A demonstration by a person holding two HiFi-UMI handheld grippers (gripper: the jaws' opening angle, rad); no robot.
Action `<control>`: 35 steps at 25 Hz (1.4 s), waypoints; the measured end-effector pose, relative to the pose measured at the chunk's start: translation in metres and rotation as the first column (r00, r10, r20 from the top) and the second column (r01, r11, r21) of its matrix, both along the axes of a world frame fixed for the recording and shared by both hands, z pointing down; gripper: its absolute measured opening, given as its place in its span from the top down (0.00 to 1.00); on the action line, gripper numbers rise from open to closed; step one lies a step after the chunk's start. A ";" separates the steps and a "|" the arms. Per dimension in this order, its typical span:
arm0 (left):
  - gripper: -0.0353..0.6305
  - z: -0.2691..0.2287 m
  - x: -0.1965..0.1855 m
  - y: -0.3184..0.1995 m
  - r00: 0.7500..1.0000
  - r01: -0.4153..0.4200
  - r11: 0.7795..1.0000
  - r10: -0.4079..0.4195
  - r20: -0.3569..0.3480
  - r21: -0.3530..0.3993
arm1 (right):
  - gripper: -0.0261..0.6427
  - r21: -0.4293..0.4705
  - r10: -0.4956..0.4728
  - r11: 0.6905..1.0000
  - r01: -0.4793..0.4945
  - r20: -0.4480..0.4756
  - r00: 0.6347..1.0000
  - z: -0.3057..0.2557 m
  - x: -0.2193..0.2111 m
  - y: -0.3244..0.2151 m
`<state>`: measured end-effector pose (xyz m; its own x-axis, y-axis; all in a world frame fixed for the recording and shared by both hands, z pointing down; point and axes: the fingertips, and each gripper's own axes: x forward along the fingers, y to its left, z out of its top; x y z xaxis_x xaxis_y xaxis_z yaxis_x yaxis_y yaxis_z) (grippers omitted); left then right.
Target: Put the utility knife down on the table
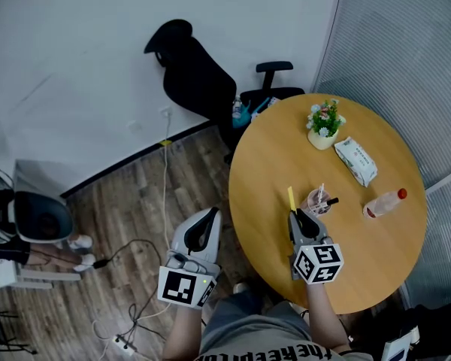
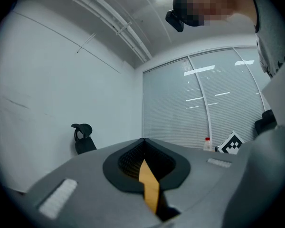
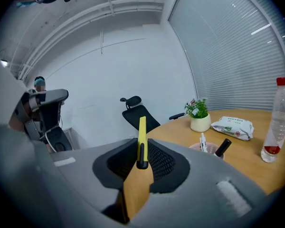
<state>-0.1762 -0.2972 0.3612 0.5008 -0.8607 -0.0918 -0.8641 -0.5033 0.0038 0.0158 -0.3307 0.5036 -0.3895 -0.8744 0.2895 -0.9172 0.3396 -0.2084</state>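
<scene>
A yellow utility knife (image 1: 292, 199) (image 3: 141, 136) with a black slider sticks out from my right gripper (image 1: 301, 219) (image 3: 142, 159), which is shut on it. The knife points away from me, over the near left part of the round wooden table (image 1: 278, 156). My left gripper (image 1: 201, 228) (image 2: 145, 167) hangs left of the table over the wooden floor, shut with nothing between its jaws.
On the table stand a pen cup (image 1: 316, 201) (image 3: 210, 147) just right of the knife, a bottle with a red cap (image 1: 384, 203) (image 3: 276, 122), a pack of wipes (image 1: 355, 161) (image 3: 233, 126) and a small potted plant (image 1: 324, 124) (image 3: 198, 115). A black office chair (image 1: 210, 81) stands beyond the table. Cables (image 1: 146, 269) lie on the floor.
</scene>
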 end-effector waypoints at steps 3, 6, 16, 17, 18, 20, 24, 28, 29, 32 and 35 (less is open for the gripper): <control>0.93 0.004 -0.003 -0.003 1.000 -0.005 1.000 0.005 0.000 -0.010 | 0.86 -0.040 0.008 0.999 -0.009 -0.018 1.000 0.016 0.000 -0.002; 0.93 0.007 -0.006 -0.006 1.000 -0.007 1.000 0.007 0.000 -0.016 | 0.86 -0.078 0.016 0.997 -0.019 -0.036 0.999 0.033 0.000 -0.003; 0.93 0.019 -0.017 -0.013 1.000 -0.006 0.999 0.006 -0.002 -0.045 | 0.86 -0.192 0.021 0.980 -0.044 -0.123 0.992 0.083 0.002 -0.004; 0.93 0.020 -0.018 -0.014 1.000 -0.006 0.999 0.005 -0.002 -0.047 | 0.86 -0.202 0.022 0.978 -0.048 -0.128 0.992 0.087 0.003 -0.004; 0.93 0.021 -0.019 -0.015 1.000 -0.005 0.999 0.005 -0.003 -0.048 | 0.86 -0.212 0.024 0.976 -0.052 -0.132 0.991 0.091 0.004 -0.005; 0.93 0.023 -0.021 -0.016 1.000 -0.003 0.999 0.003 -0.003 -0.052 | 0.86 -0.231 0.028 0.971 -0.059 -0.137 0.990 0.099 0.005 -0.005; 0.93 0.024 -0.025 -0.017 1.000 0.004 0.998 -0.004 -0.004 -0.059 | 0.86 -0.271 0.034 0.960 -0.074 -0.148 0.988 0.113 0.007 -0.004; 0.93 0.026 -0.030 -0.019 1.000 0.012 0.998 -0.012 -0.004 -0.063 | 0.86 -0.308 0.041 0.947 -0.090 -0.163 0.986 0.127 0.011 -0.004; 0.93 0.027 -0.031 -0.020 1.000 0.014 0.998 -0.014 -0.004 -0.064 | 0.86 -0.315 0.041 0.945 -0.093 -0.170 0.985 0.130 0.012 -0.003; 0.93 0.028 -0.032 -0.020 1.000 0.016 0.998 -0.016 -0.003 -0.068 | 0.86 -0.334 0.043 0.937 -0.105 -0.188 0.981 0.138 0.016 -0.003; 0.93 0.030 -0.032 -0.020 1.000 0.017 0.997 -0.017 -0.001 -0.073 | 0.86 -0.348 0.047 0.930 -0.117 -0.204 0.978 0.145 0.020 -0.001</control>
<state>-0.2083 -0.3173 0.3909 0.4856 -0.8737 -0.0295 -0.8727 -0.4865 0.0410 0.0353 -0.3314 0.6485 -0.2285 -0.7260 0.6486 -0.9727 0.1972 -0.1220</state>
